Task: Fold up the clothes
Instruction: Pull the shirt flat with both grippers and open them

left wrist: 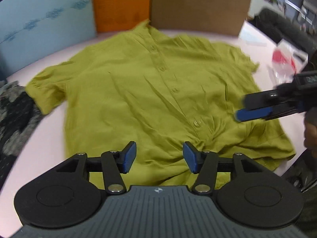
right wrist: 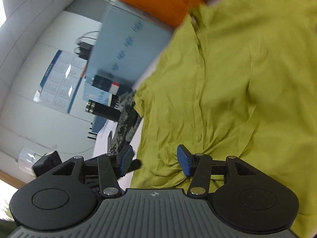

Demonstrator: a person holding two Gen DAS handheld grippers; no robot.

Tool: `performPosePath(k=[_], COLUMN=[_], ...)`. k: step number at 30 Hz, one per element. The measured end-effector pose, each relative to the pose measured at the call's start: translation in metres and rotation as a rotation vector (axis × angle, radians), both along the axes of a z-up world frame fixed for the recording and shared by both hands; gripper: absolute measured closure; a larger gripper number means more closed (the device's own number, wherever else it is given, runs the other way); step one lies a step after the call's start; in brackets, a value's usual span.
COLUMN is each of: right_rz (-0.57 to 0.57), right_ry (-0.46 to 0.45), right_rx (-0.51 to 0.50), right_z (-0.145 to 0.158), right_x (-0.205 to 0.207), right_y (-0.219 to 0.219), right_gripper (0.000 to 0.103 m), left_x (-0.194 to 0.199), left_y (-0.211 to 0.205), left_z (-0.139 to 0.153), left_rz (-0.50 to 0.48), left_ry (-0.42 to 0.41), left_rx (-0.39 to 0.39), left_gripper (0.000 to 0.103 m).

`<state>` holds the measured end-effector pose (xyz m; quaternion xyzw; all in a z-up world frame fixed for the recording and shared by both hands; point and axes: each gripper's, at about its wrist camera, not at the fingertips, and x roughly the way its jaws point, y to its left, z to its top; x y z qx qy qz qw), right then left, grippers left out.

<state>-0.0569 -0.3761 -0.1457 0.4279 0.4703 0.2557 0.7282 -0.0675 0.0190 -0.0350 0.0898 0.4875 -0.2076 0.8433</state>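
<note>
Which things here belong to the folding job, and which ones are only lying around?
For the job:
- green shirt, spread on the pink table
- left gripper, jaws open
- right gripper, jaws open in its own view

Lying about:
- dark patterned cloth
- cardboard box
- orange board
- blue panel
- red plastic packet

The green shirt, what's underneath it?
The green shirt lies spread on a pale pink table, visible around its edges. Anything beneath the fabric itself is covered.
</note>
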Motion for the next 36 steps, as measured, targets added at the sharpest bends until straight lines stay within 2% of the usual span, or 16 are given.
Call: performPosePath(k=[1,2,6,7,9,12,17,19,21,23,25,26,30,36], right_rz=[0.013,0.031,0.072,0.073,0.082,0.118,0.095,0.076,0.063,0.040,0.027,0.035,0.041,-0.022], right_ry=[0.057,0.110,0.114,0.108,0.071,-0.043,-0.153,-0.170,-0.160,-0.091,-0.057,-0.057,-0.066,-0.080], right_rx=[-0.036,-0.075,-0.068,-0.070,-0.061,-0.102,-0.105,-0.079,-0.068,-0.082,-0.086,-0.086,-0.128,-0.089], right_z=[-0.015,-0.028,-0.031,-0.029,-0.023,-0.003,0.019,0.018,0.010,-0.006,-0.019,-0.019,-0.012,-0.005], right_x=[-0.001,-0.003,-0.014,-0.015,-0.015,-0.012,-0.015,-0.018,-0.020,-0.021,-0.024,-0.025,-0.025,-0.036], right_y=[0.004,0.009,-0.002,-0.005,-0.008,-0.010,-0.031,-0.045,-0.055,-0.065,-0.070,-0.070,-0.065,-0.064], right_gripper=[0.056,0.075,0.076,0.074,0.054,0.034,0.030,0.022,0.019,0.019,0.023,0.021,0.020,0.017], left_x=[0.000,0.001,-0.008,-0.008,-0.006,-0.005,-0.001,-0.003,-0.004,-0.004,0.000,0.004,0.021,0.045], left_y=[-0.010,-0.021,-0.019,-0.019,-0.021,-0.022,-0.012,-0.006,-0.003,-0.002,-0.003,-0.004,-0.007,-0.007], left_z=[-0.010,-0.021,-0.037,-0.037,-0.038,-0.038,-0.029,-0.017,-0.006,0.004,0.011,0.012,0.006,-0.008], left_rz=[-0.012,-0.025,0.005,0.014,0.028,0.055,0.173,0.230,0.266,0.286,0.308,0.319,0.343,0.362], left_ry=[0.023,0.046,0.046,0.047,0.049,0.058,0.094,0.084,0.062,0.043,0.033,0.034,0.063,0.119], left_rx=[0.022,0.043,0.066,0.071,0.086,0.107,0.091,0.053,0.035,0.025,0.038,0.057,0.121,0.192], left_gripper=[0.053,0.053,0.044,0.041,0.036,0.028,0.028,0.028,0.028,0.028,0.027,0.027,0.027,0.027])
